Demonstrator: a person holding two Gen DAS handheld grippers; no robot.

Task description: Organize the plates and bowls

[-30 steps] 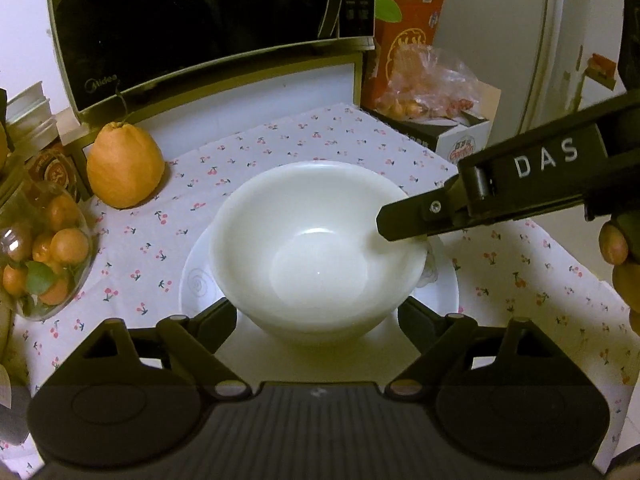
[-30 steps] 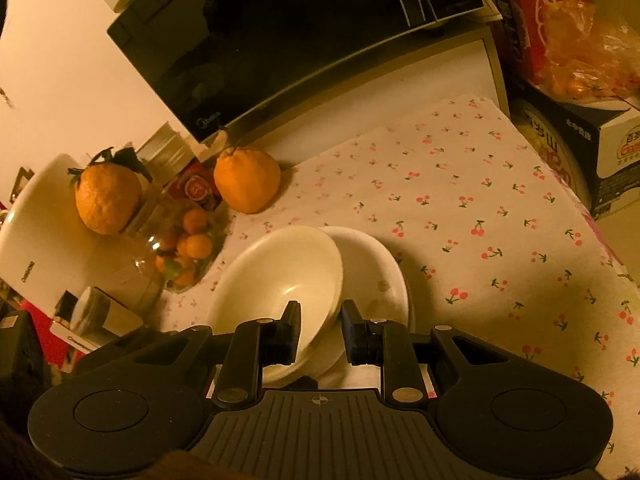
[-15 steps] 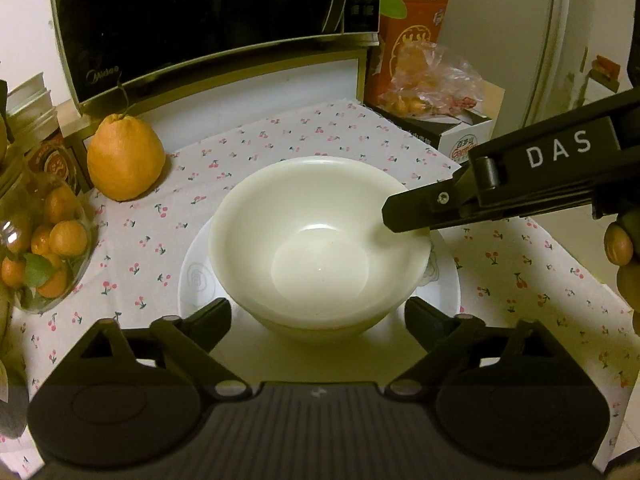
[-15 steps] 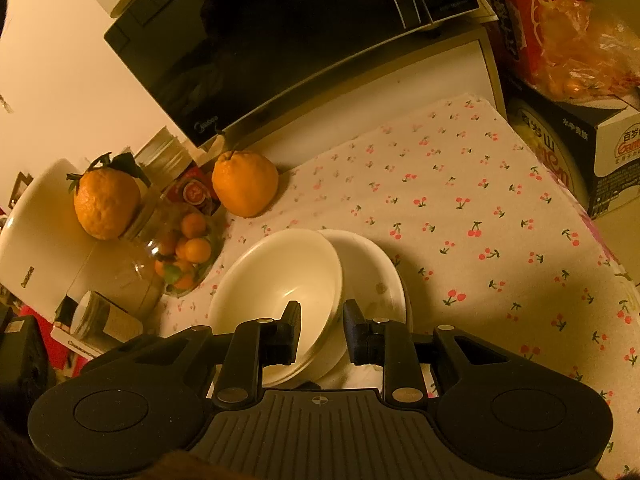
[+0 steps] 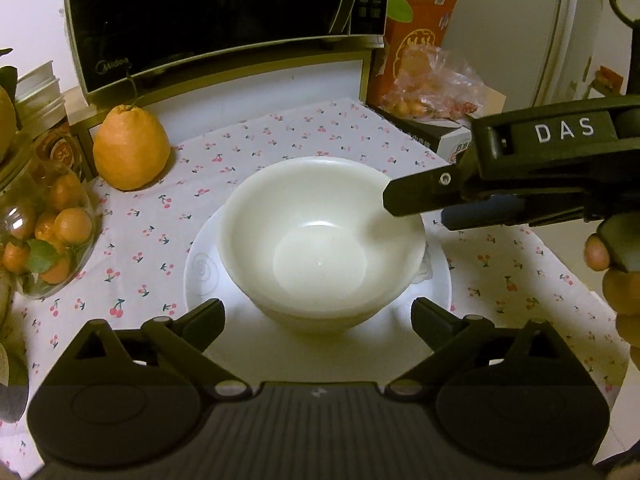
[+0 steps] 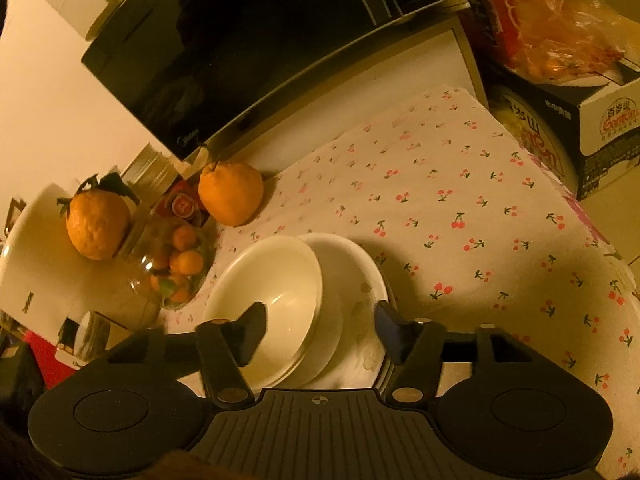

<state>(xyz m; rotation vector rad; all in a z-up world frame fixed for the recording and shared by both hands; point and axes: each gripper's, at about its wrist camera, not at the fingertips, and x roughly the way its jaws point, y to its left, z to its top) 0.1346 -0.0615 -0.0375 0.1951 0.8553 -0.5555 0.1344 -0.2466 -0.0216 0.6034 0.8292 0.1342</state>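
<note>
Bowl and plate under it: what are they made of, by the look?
Bowl: glossy, opaque cream-white, soft highlight in the base; glazed ceramic or melamine, can't tell which. Plate: same glossy white, faint grey swirl print, thin rim; likely glazed ceramic.

- "DAS" in white capitals stands on the side of the right gripper (image 5: 416,204), above its fingers.
- "Midea" is printed on the lower corner of the microwave (image 5: 224,20), far beyond the left gripper's (image 5: 318,312) fingers.
- Other print on the cardboard box (image 6: 612,120) is too small to read.
</note>
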